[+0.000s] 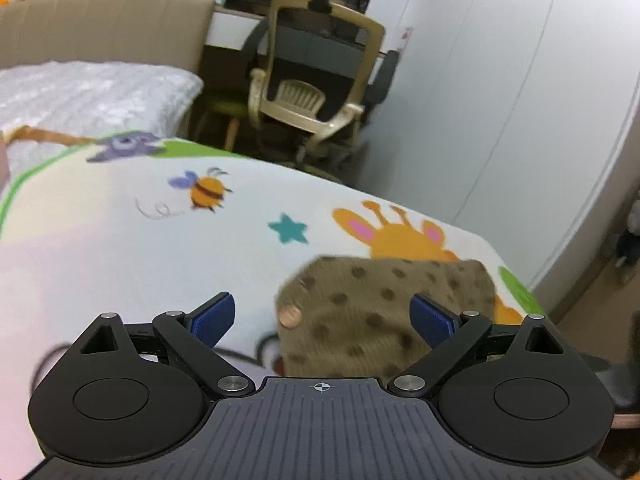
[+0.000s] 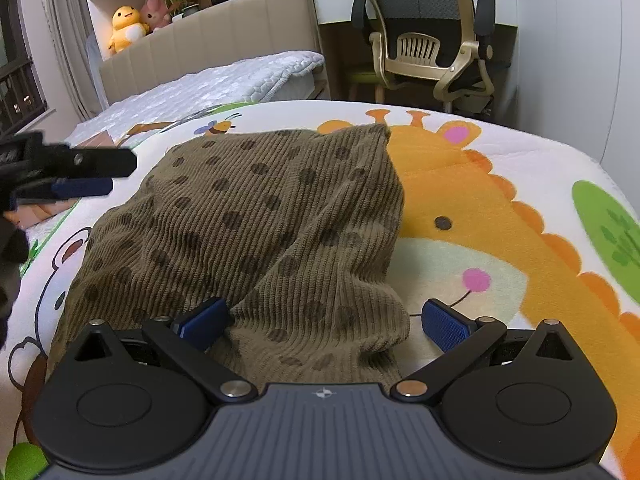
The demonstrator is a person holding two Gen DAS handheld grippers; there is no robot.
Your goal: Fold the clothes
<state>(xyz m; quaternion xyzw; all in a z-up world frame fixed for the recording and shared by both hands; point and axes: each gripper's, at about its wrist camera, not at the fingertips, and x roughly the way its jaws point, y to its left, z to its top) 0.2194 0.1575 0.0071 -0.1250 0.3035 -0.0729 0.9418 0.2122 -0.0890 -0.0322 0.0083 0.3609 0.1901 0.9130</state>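
The spotted brown garment (image 2: 248, 232) sits bunched on the cartoon blanket (image 2: 500, 208), right gripper (image 2: 324, 320) gaping wide around its near hem, left gripper (image 1: 324, 316) open too, probably lining up a grab.

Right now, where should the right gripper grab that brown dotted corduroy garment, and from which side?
Judging from the right wrist view, take the near hem bulge of the brown dotted corduroy garment, which already sits between the open right gripper fingers. Come in low and straight ahead from the near edge: the fabric bunches up into a raised fold there, thick enough to pinch, while farther parts lie flatter on the cartoon animal blanket.
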